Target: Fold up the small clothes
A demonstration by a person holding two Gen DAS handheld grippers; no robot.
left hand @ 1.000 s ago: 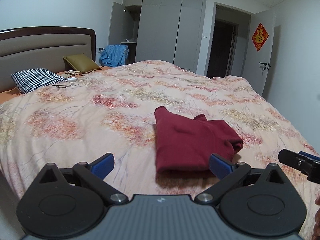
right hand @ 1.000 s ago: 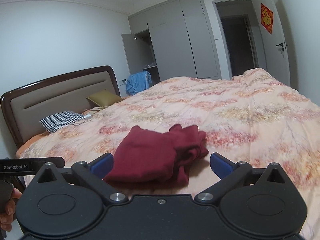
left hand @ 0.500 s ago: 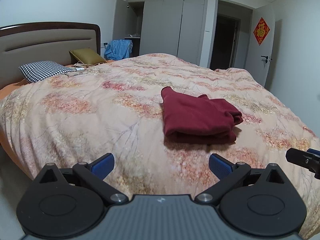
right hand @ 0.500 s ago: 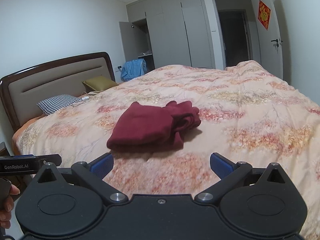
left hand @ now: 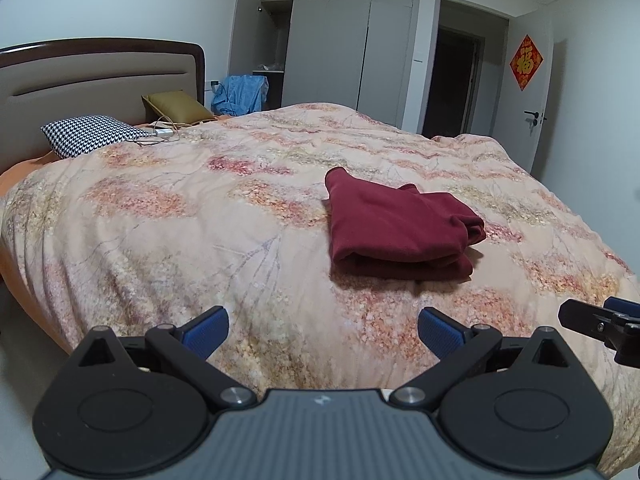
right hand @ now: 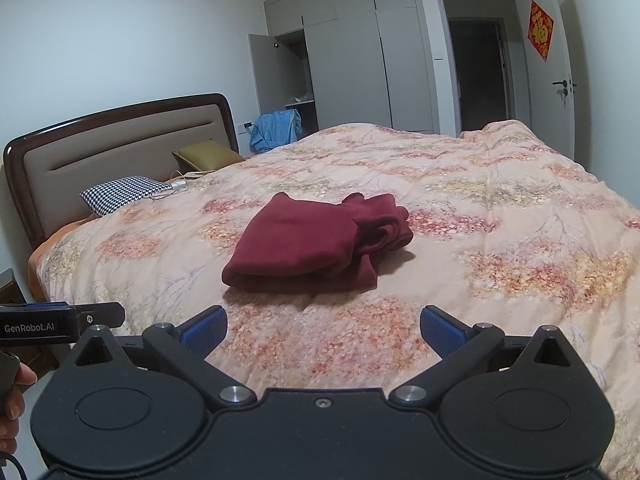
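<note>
1. Left gripper [left hand: 323, 327]: jaws spread wide and empty, both blue pads above the near edge of the bed, well apart from the garment.
2. Right gripper [right hand: 323, 327]: jaws likewise wide apart, holding nothing, above the near part of the quilt.
3. Dark red garment [left hand: 396, 226]: folded into a compact stack of layers, lying flat on the quilt, near the middle of the bed; its folded edge faces the near side, and looser bunched ends lie at its right. It touches neither gripper.
4. Floral quilt [left hand: 180, 216]: peach with pink and yellow patches, covering the bed.
5. Houndstooth pillow [left hand: 92, 134] and olive cushion [left hand: 176, 106]: at the far left, against the padded headboard [left hand: 80, 80]; a cable lies beside them.
6. Grey wardrobe [left hand: 332, 36]: on the far wall, 1 door open, blue cloth [left hand: 240, 94] in front of it.
7. Red door ornament [left hand: 526, 62]: on the white door at the far right.
</note>
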